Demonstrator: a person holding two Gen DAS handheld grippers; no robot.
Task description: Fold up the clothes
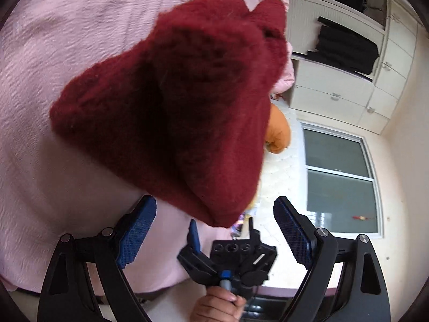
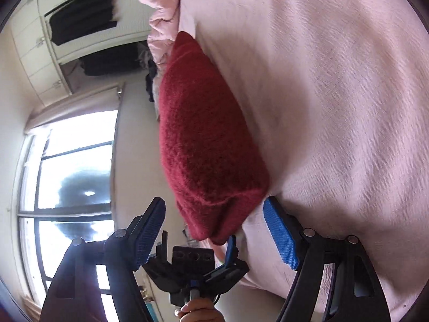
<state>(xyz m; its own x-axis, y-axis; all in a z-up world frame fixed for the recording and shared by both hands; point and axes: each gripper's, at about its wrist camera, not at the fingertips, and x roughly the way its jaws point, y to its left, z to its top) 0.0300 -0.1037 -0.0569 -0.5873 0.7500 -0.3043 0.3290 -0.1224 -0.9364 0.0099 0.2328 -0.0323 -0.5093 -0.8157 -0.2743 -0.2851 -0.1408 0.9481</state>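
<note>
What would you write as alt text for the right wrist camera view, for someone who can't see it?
A folded dark red fuzzy garment lies on a pink bedspread, just ahead of the open right gripper, whose blue pads do not touch it. The other gripper, also open, faces the camera below, with a bright window behind.

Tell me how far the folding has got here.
Done: the red sweater already looks folded into a compact bundle on the pink bedspread. In hand: nothing; the left hand-held gripper and right hand-held gripper are both open. Left: possibly tidying; no other unfolded clothes are visible.
</note>
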